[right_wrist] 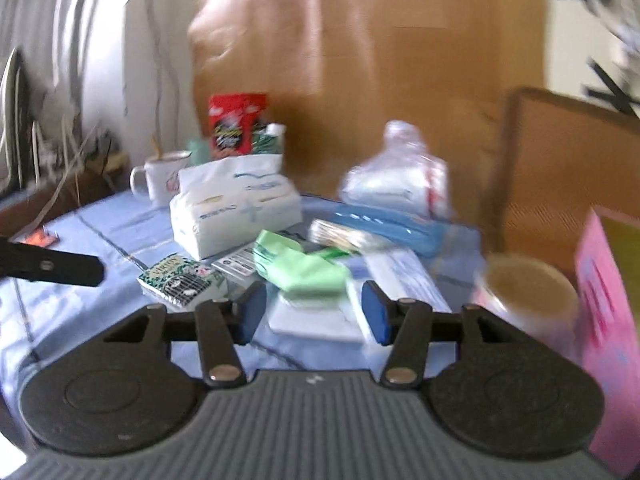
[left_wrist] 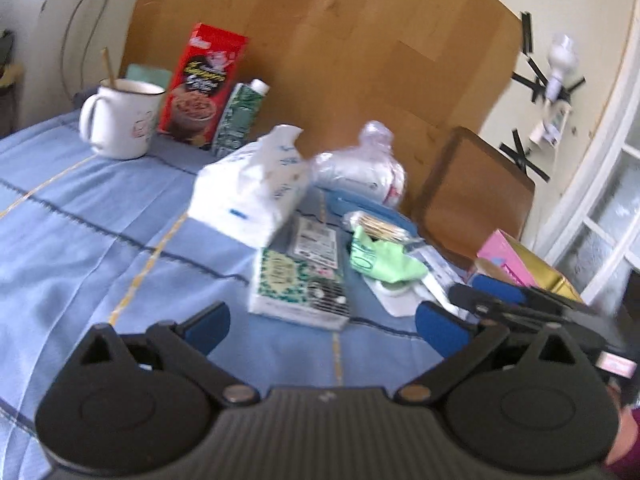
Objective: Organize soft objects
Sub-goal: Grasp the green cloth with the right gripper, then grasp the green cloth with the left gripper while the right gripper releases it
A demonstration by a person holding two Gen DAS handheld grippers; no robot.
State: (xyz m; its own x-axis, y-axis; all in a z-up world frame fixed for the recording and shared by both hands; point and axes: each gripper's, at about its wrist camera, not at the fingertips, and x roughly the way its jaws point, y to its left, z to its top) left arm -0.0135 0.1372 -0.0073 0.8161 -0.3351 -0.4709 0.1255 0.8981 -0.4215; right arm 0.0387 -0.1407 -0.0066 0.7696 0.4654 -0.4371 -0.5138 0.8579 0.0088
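Note:
A white tissue pack [left_wrist: 250,184] [right_wrist: 236,204] lies on the blue tablecloth [left_wrist: 80,220]. Beside it are a clear plastic bag of white stuff [left_wrist: 360,164] [right_wrist: 396,176], a green soft pack [left_wrist: 380,256] [right_wrist: 300,264] and a green-patterned packet [left_wrist: 300,284] [right_wrist: 182,280]. My left gripper [left_wrist: 322,320] is open and empty, low over the cloth just before the patterned packet. My right gripper [right_wrist: 314,312] is open and empty, just before the green pack and a flat white packet [right_wrist: 316,320]. It also shows at the right of the left wrist view [left_wrist: 520,300].
A white mug [left_wrist: 120,120], a red box [left_wrist: 202,84] and a green carton [left_wrist: 240,116] stand at the back by a wooden board [left_wrist: 340,60]. A pink box [right_wrist: 608,320] and a round tub [right_wrist: 528,292] stand at the right. A blue case [right_wrist: 384,224] lies behind the pile.

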